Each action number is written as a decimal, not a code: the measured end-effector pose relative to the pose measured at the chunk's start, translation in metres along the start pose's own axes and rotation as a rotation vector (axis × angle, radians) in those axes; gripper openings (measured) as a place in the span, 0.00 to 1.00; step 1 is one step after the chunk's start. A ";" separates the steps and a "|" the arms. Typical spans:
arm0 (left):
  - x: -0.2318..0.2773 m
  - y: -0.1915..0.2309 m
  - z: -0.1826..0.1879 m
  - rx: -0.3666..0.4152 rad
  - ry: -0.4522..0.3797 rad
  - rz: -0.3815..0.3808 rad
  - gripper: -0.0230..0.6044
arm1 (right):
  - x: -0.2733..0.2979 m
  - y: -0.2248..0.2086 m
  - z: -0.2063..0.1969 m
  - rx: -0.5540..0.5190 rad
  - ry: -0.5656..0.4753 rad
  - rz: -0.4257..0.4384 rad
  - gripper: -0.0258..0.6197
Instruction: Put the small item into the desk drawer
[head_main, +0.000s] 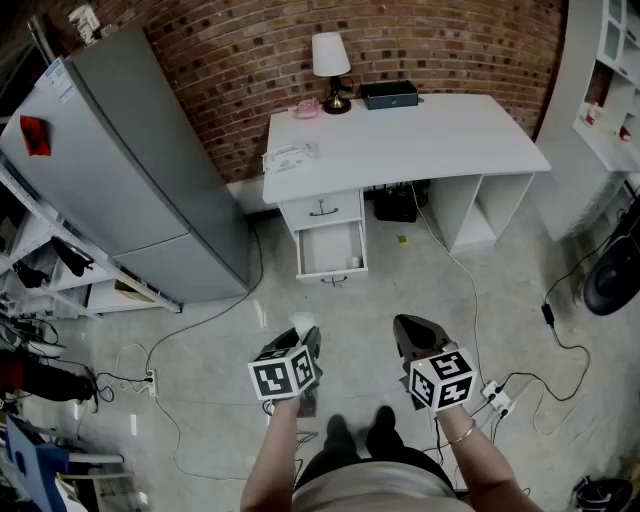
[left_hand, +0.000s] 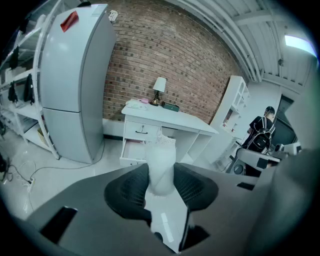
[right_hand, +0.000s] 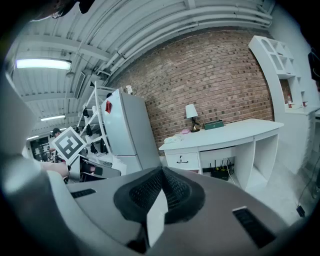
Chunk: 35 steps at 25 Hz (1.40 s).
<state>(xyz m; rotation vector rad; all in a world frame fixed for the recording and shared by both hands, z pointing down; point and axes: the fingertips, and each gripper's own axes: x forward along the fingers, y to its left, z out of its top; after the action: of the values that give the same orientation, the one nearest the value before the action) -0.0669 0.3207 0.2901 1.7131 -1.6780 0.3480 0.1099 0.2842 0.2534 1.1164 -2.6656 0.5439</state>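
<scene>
My left gripper (left_hand: 161, 176) is shut on a small white translucent item (left_hand: 162, 162), which stands upright between the two black pads; in the head view it shows as a pale tip (head_main: 301, 323) at the left gripper (head_main: 303, 338). My right gripper (right_hand: 161, 186) is shut with nothing between its pads; it hangs beside the left one (head_main: 410, 332). The white desk (head_main: 400, 140) stands ahead against the brick wall. Its lower drawer (head_main: 331, 251) is pulled open, with a small white thing in its front right corner. The upper drawer (head_main: 322, 209) is closed.
A grey fridge (head_main: 120, 160) stands left of the desk, white shelves (head_main: 40, 270) further left. On the desk are a lamp (head_main: 331, 68), a dark box (head_main: 389, 94), a pink object (head_main: 306, 108) and a wrapped packet (head_main: 290, 155). Cables and a power strip (head_main: 497, 396) lie on the floor. A person (left_hand: 261, 135) stands far right.
</scene>
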 end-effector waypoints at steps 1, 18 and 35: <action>0.005 -0.002 -0.001 0.006 0.003 0.003 0.32 | 0.000 -0.004 0.000 0.001 0.000 0.002 0.05; 0.034 -0.024 0.023 0.011 -0.020 0.077 0.32 | 0.003 -0.061 0.011 0.031 0.004 0.029 0.05; 0.162 0.045 0.099 -0.029 0.022 0.066 0.32 | 0.138 -0.107 0.042 0.037 0.052 0.007 0.05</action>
<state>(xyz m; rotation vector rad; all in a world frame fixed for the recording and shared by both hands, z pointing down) -0.1170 0.1381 0.3349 1.6297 -1.7184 0.3700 0.0888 0.1092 0.2865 1.0875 -2.6264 0.6172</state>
